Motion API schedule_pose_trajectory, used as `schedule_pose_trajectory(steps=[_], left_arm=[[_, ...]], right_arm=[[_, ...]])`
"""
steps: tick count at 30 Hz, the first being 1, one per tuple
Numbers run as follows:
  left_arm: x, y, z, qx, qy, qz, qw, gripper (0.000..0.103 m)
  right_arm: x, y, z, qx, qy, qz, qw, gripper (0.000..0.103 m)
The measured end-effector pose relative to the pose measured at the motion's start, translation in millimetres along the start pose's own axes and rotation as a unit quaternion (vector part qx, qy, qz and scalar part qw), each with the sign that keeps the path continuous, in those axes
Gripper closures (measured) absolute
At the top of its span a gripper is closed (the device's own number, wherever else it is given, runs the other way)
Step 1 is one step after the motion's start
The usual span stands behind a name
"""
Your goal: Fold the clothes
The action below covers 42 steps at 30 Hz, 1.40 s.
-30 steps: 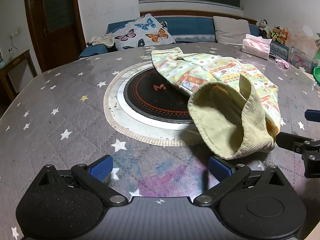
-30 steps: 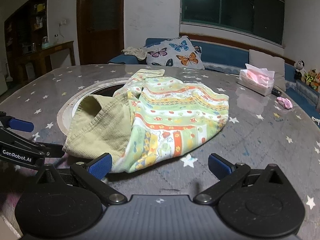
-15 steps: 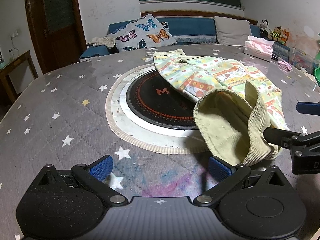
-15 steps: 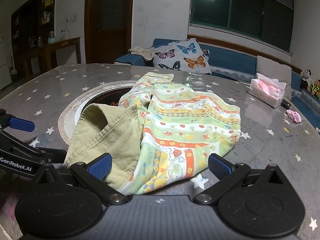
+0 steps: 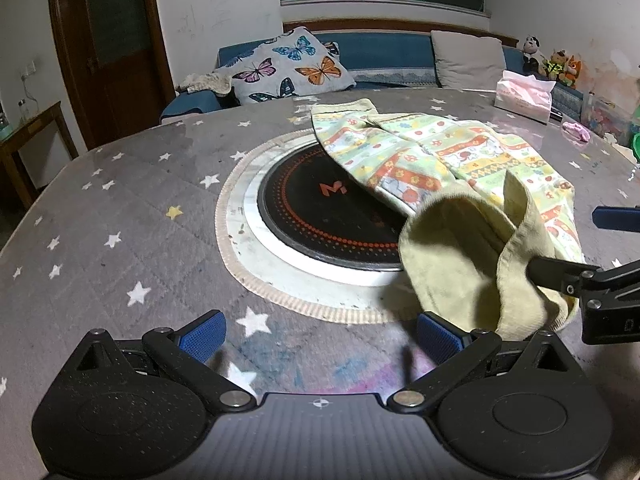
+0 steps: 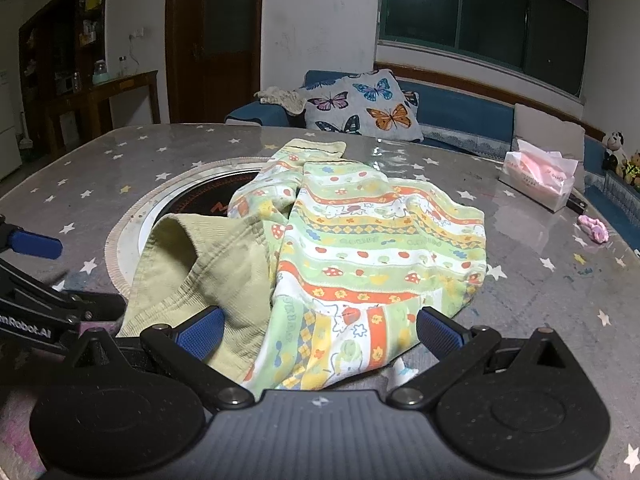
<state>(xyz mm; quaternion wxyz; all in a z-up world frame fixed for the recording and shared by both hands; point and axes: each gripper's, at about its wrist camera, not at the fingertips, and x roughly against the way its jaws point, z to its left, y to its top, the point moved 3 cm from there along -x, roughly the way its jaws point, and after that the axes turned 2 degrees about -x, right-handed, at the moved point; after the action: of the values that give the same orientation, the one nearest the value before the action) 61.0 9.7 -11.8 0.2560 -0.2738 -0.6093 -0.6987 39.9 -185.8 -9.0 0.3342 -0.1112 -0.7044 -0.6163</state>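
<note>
A small pair of patterned trousers (image 6: 372,240) with an olive corduroy lining (image 6: 224,264) lies crumpled on the round table, also in the left wrist view (image 5: 440,160). The waist end is turned open, showing the lining (image 5: 456,264). My right gripper (image 6: 318,332) is open, its jaws wide on either side of the near edge of the garment. My left gripper (image 5: 320,330) is open and empty over bare table, just left of the lining's edge. The right gripper's fingers (image 5: 560,276) show at the right of the left wrist view, by the lining.
A black induction hob (image 5: 320,208) is set in the table's (image 5: 120,208) middle, partly under the garment. A pink tissue box (image 6: 540,174) and a small pink item (image 6: 594,228) lie at the far right. A sofa with a butterfly cushion (image 6: 360,104) stands behind.
Both grippers have moved forward toward the garment; its near edge now lies between the right gripper's jaws. The garment itself has barely shifted.
</note>
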Motion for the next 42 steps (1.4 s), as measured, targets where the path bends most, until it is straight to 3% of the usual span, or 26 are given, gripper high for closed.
schedule_pose_trajectory(steps=[11, 16, 22, 25, 27, 33, 40, 42], left_arm=[[-4, 34, 19, 0.010, 0.005, -0.022, 0.9997, 0.000], [-16, 59, 22, 0.003, 0.001, -0.036, 0.9993, 0.000], [-43, 87, 19, 0.002, -0.024, -0.038, 0.9990, 0.000], [-57, 97, 19, 0.009, -0.037, -0.032, 0.9988, 0.001], [-65, 102, 20, 0.018, -0.050, -0.026, 0.9982, 0.001], [-93, 116, 23, 0.042, -0.089, -0.005, 0.9951, 0.017], [-122, 134, 29, 0.038, -0.091, 0.002, 0.9951, 0.042], [-130, 137, 28, 0.035, -0.091, 0.007, 0.9952, 0.044]], right_arm=[[-28, -5, -5, 0.000, 0.004, 0.035, 0.999, 0.000], [-16, 4, -8, -0.001, 0.031, 0.030, 0.999, 0.000], [-2, 23, -19, -0.014, 0.059, 0.010, 0.998, 0.000], [-6, 35, -27, -0.030, 0.054, 0.009, 0.998, 0.001], [-13, 42, -33, -0.038, 0.045, 0.012, 0.998, 0.006], [-42, 55, -41, -0.053, 0.050, 0.033, 0.997, 0.018], [-75, 67, -34, -0.045, 0.064, 0.054, 0.996, 0.035], [-83, 69, -33, -0.043, 0.065, 0.058, 0.995, 0.039]])
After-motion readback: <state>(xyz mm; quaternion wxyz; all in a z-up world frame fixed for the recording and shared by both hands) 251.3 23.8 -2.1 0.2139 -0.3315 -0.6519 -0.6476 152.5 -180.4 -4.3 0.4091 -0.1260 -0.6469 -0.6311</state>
